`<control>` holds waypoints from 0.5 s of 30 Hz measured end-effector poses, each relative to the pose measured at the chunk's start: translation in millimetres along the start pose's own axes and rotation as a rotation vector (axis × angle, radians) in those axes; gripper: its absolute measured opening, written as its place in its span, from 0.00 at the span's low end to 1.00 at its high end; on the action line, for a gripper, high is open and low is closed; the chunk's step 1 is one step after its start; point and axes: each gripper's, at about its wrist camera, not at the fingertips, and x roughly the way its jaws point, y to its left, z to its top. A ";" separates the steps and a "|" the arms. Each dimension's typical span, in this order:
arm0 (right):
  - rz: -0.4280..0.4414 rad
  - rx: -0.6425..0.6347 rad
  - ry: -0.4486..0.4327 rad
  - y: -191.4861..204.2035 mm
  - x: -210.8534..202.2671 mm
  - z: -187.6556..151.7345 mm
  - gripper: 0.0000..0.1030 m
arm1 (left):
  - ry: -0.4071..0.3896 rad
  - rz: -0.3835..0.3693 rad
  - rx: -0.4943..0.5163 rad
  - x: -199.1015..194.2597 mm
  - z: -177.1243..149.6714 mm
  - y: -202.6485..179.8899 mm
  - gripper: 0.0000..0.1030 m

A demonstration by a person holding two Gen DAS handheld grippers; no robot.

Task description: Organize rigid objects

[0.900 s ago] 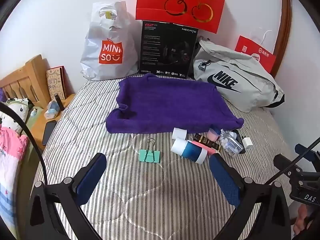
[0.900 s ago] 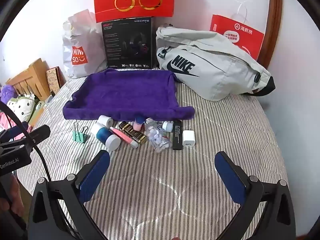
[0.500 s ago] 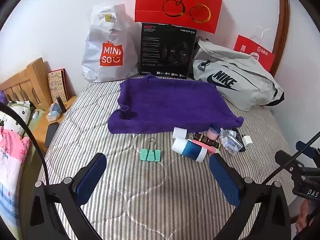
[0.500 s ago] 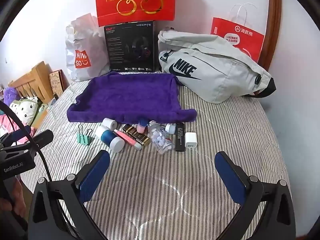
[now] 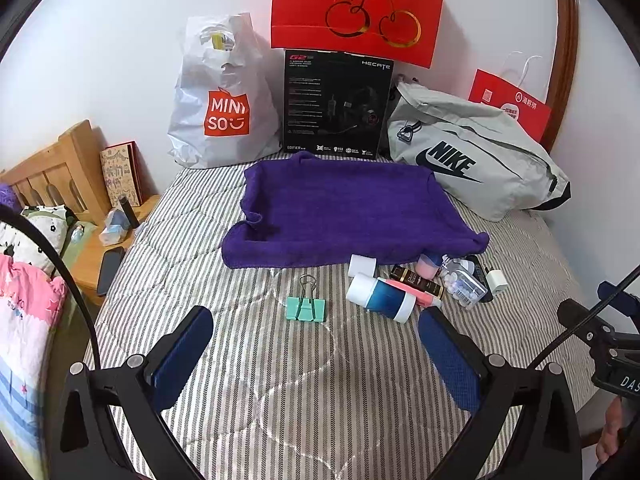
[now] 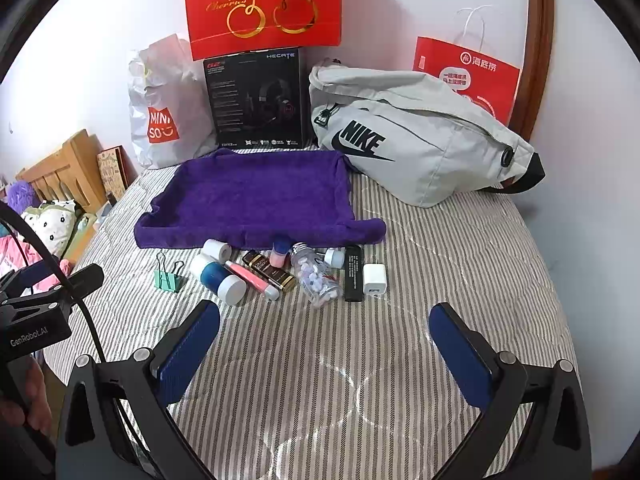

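The left gripper point(image 5: 316, 354) has a matte black frame with triangular cut-outs, silver screw heads at the joints, and two fingers faced with textured dark-blue pads point(image 5: 182, 356). A thin black cable point(image 5: 68, 276) arcs past its left side. The right gripper point(image 6: 324, 350) is built alike. From its view, the neighbouring black unit reads "GenRobot.AI" in white, with bare skin of a hand point(image 6: 28, 400) below.

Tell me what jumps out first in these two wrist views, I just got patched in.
The purple towel spread flat mid-bed stands out first, with a red cherry gift bag against the wall above a black headset box. Along the towel's near edge lies a row of small items, from a green binder clip to a white charger cube. Both the left gripper and right gripper are open, empty, short of the row.
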 end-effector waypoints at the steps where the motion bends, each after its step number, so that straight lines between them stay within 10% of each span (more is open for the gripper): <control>1: -0.001 0.000 0.000 0.2 0.0 -0.8 1.00 | 0.001 -0.001 0.001 0.3 0.5 0.0 1.00; 15: 0.000 -0.002 0.004 -0.4 -1.2 -2.2 1.00 | 0.000 0.003 0.010 -3.2 0.1 -0.9 1.00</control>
